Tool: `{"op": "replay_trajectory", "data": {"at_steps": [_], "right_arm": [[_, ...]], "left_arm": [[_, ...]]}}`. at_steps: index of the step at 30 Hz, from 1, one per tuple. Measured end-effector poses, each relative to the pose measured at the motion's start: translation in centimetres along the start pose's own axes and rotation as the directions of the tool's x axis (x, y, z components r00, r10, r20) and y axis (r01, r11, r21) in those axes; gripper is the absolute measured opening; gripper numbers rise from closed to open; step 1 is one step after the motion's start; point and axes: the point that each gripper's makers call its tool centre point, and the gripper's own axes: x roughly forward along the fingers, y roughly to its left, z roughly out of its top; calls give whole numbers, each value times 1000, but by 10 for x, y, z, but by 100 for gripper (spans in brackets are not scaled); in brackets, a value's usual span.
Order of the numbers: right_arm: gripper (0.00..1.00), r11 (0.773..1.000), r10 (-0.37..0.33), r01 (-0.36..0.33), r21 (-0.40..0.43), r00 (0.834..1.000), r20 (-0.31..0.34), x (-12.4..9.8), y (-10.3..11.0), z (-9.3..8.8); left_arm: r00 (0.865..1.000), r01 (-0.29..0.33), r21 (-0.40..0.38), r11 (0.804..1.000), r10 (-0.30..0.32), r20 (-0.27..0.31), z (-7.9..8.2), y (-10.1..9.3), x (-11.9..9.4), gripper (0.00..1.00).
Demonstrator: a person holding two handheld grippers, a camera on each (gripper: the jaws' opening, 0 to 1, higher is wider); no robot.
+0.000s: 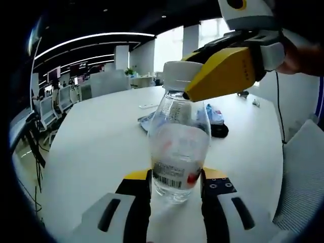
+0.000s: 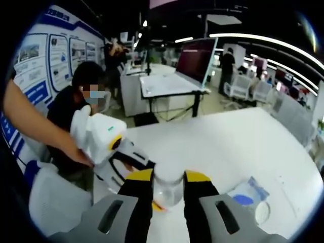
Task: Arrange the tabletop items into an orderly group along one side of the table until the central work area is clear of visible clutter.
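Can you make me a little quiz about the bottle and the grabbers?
1. True or false: the left gripper has its jaws on both sides of the clear bottle.
2. What does the right gripper close on? A) the bottle's white cap B) the blue packet C) a chair
3. What colour is the table?

Key: 1 true; 2 A; 3 white.
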Motion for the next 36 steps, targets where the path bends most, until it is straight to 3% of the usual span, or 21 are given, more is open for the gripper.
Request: {"op": "replay_trajectory", "data": {"at_steps": [19,28,36], "right_arm": [[18,1000,-29,29,6,999,-24,-6,-2,-9],[18,999,-40,41,22,999,-36,-9,-4,-11],[18,998,-52,53,29,998,-34,-10,-6,-12]], "left_arm": [[996,-81,-10,997,80,-49,-18,14,-18,31],[992,-106,4,994,106,-65,-17,17,-17,28],[994,-98,-8,995,98,-44,-10,11,-16,32]]}}
